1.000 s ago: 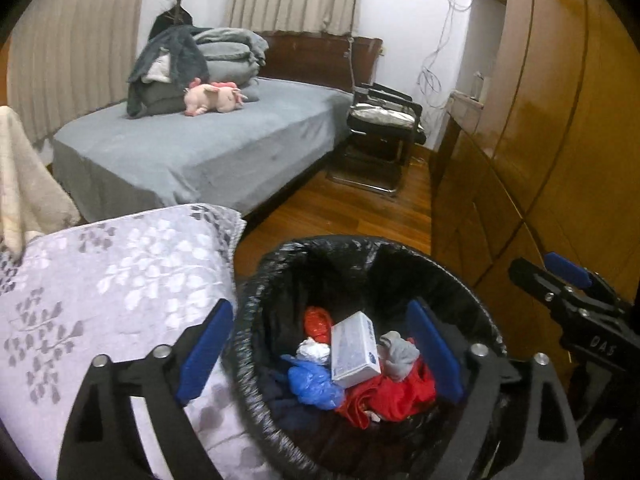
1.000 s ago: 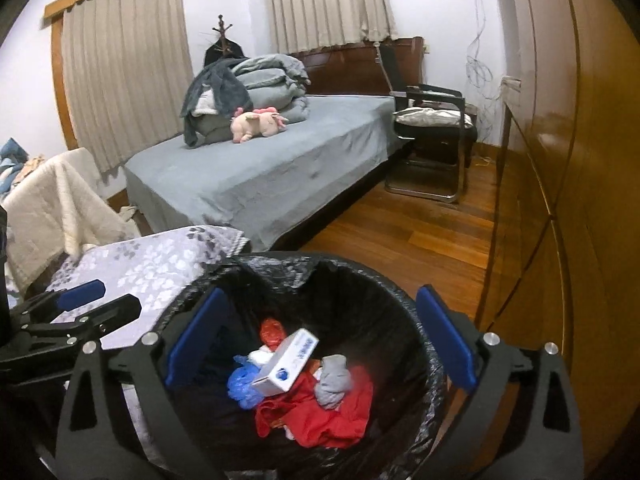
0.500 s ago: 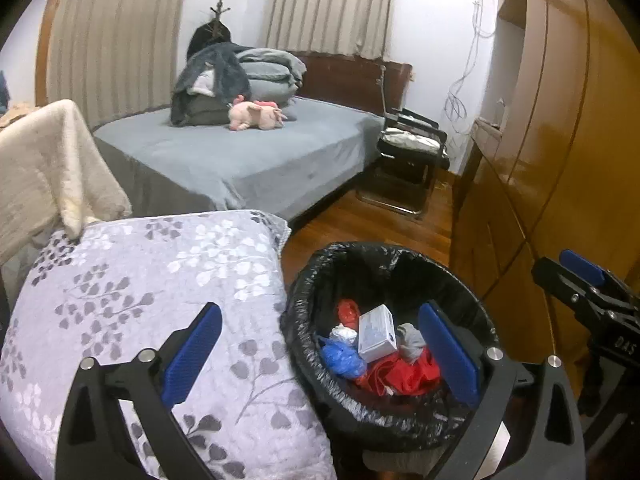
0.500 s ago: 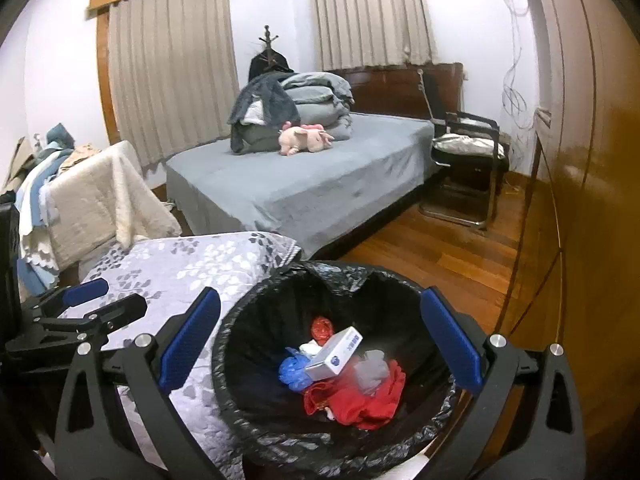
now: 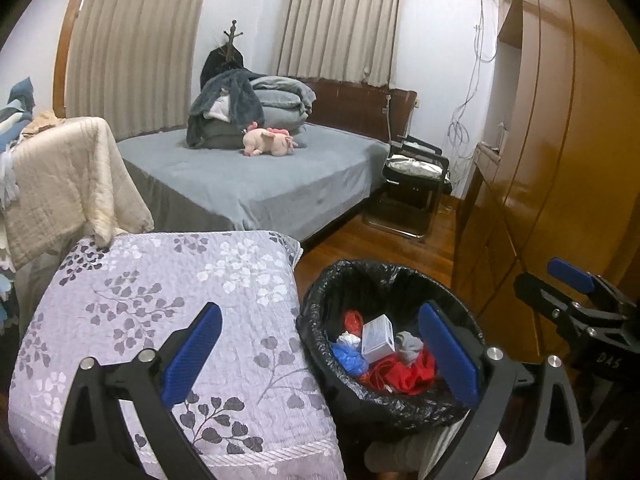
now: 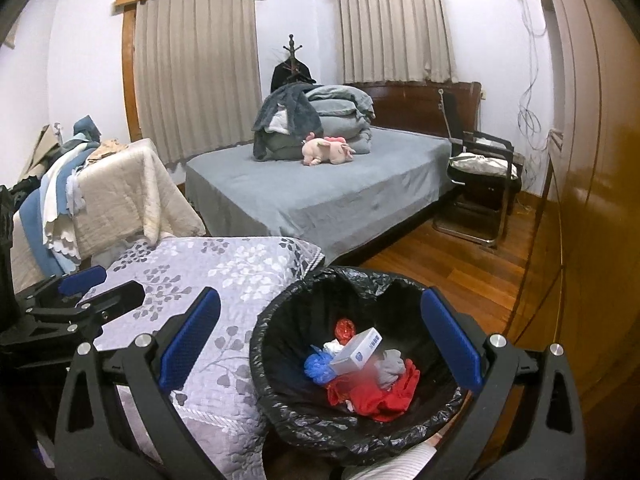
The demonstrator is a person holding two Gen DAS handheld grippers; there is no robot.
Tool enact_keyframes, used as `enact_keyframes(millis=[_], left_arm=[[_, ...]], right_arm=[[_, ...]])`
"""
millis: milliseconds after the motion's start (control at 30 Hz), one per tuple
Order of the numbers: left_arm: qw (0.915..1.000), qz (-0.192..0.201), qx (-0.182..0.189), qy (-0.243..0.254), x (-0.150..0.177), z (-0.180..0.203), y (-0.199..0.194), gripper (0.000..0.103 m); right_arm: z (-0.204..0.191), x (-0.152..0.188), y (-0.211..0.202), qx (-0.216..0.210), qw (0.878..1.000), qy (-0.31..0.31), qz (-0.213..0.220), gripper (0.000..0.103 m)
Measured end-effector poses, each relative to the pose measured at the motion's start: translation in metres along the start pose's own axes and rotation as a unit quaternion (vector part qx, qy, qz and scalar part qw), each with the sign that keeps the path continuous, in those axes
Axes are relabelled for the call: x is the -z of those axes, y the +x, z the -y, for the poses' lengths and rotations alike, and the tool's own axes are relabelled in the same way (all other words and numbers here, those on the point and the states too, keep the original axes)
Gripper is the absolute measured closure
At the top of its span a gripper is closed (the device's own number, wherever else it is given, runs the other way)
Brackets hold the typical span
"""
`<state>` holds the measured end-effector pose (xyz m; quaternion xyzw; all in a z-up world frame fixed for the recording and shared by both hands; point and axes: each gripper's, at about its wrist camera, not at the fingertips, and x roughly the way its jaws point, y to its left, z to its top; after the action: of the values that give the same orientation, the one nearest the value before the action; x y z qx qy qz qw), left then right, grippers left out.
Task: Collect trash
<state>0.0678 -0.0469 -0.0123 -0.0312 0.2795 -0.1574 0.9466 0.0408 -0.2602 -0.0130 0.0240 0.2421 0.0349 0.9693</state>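
Both empty, jaws wide apart: left gripper (image 5: 318, 354), right gripper (image 6: 320, 340). Trash bin (image 5: 320, 308) lower centre-right of frame, holding white box (image 5: 378, 338), red (image 5: 404, 374) and blue (image 5: 350, 358) scraps; floral quilt (image 5: 180, 280) just left.

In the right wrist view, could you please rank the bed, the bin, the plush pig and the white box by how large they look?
1. bed
2. bin, though it sits much nearer the camera, so its look is inflated
3. plush pig
4. white box; close to the pig in apparent size, so this order is unsure
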Motion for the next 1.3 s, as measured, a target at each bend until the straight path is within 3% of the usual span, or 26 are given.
enact_keyframes(millis=[600, 1300], left_arm=[[0.9993, 0.036, -0.014, 0.006, -0.003, 0.0, -0.039, 0.006], [0.9991, 0.038, -0.015, 0.008, -0.001, 0.003, -0.043, 0.006]], right_arm=[[-0.02, -0.006, -0.022, -0.009, 0.999, -0.021, 0.023, 0.005], [-0.023, -0.005, -0.022, -0.009, 0.999, -0.022, 0.021, 0.005]])
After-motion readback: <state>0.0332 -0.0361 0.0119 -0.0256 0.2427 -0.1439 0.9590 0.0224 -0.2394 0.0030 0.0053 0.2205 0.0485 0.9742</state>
